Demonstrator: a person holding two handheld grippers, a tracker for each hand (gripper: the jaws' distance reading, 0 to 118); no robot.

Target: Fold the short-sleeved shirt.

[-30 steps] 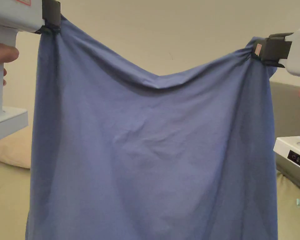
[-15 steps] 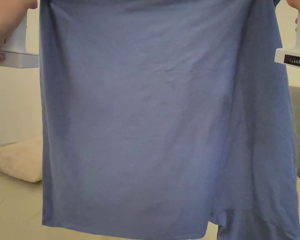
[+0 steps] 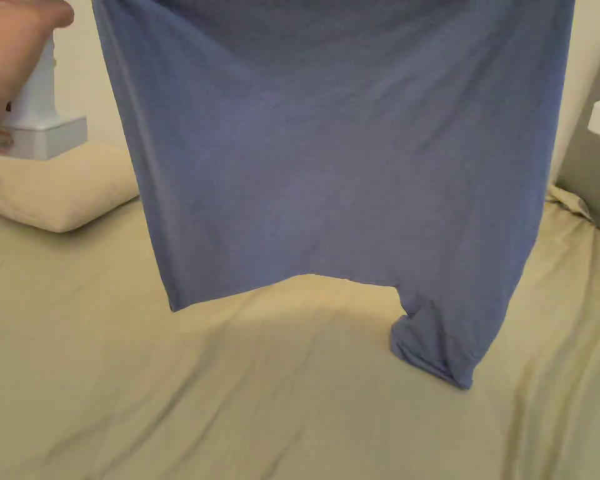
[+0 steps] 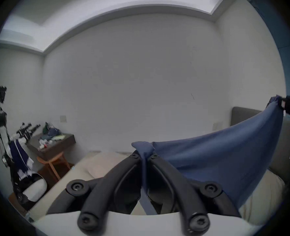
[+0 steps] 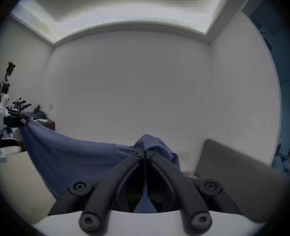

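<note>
A blue short-sleeved shirt hangs spread out above a beige bed. Its lower right end is bunched and touches the sheet, while the lower left corner hangs free. My left gripper is shut on a pinched corner of the shirt. My right gripper is shut on the opposite corner of the shirt. The cloth sags between the two. In the left gripper view the right gripper holds the far corner. In the right gripper view the left gripper holds the other one.
A beige pillow lies at the bed's back left. A grey headboard stands at the right. A dark side table with clutter and a wooden stool stand beside the bed, near a stand with equipment.
The shirt has been lifted higher, so its lower hem now shows above the bed. The gripper jaws have passed out of the top of the head view, which now looks lower.
</note>
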